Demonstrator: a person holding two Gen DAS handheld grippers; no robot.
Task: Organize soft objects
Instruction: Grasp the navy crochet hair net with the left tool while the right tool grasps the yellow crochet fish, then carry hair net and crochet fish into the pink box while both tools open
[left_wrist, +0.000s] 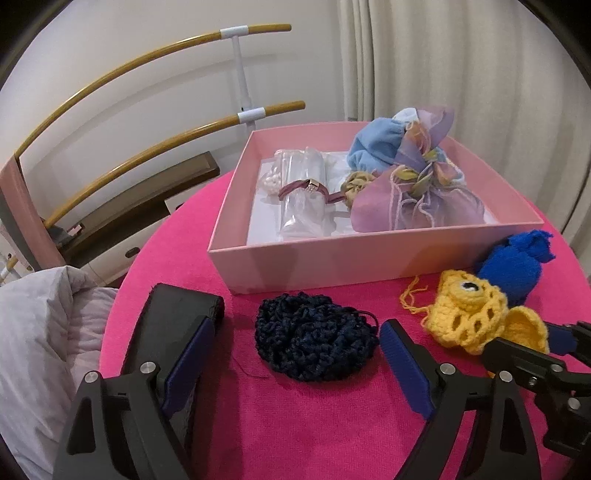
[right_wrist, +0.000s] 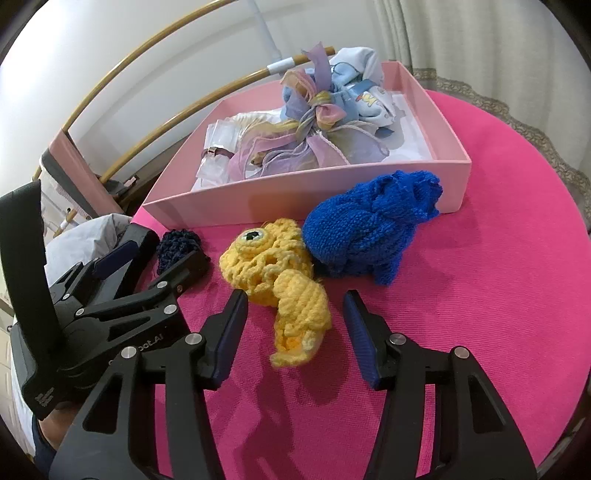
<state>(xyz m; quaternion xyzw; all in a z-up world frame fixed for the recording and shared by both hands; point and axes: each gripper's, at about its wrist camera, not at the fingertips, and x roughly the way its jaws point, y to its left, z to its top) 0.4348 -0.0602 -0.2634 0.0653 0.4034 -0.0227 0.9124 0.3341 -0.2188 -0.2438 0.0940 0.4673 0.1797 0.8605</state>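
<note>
A dark navy crochet piece (left_wrist: 314, 339) lies on the pink tabletop (left_wrist: 295, 424) in front of a pink box (left_wrist: 332, 254). My left gripper (left_wrist: 301, 325) stands open around it, its left pad clear of the yarn. A yellow crochet toy with an eye (right_wrist: 280, 266) lies between the fingers of my right gripper (right_wrist: 295, 299), which is open; a gap shows at the right pad. A blue knitted piece (right_wrist: 369, 229) rests behind the toy, against the box wall (right_wrist: 295, 203).
Inside the box lie a pastel organza bow (left_wrist: 417, 195), a light blue cloth (left_wrist: 376, 144) and a clear packet with a purple hair tie (left_wrist: 303, 192). White bedding (left_wrist: 37, 332) and curved wooden rails (left_wrist: 147, 59) are on the left, a curtain (left_wrist: 461, 55) behind.
</note>
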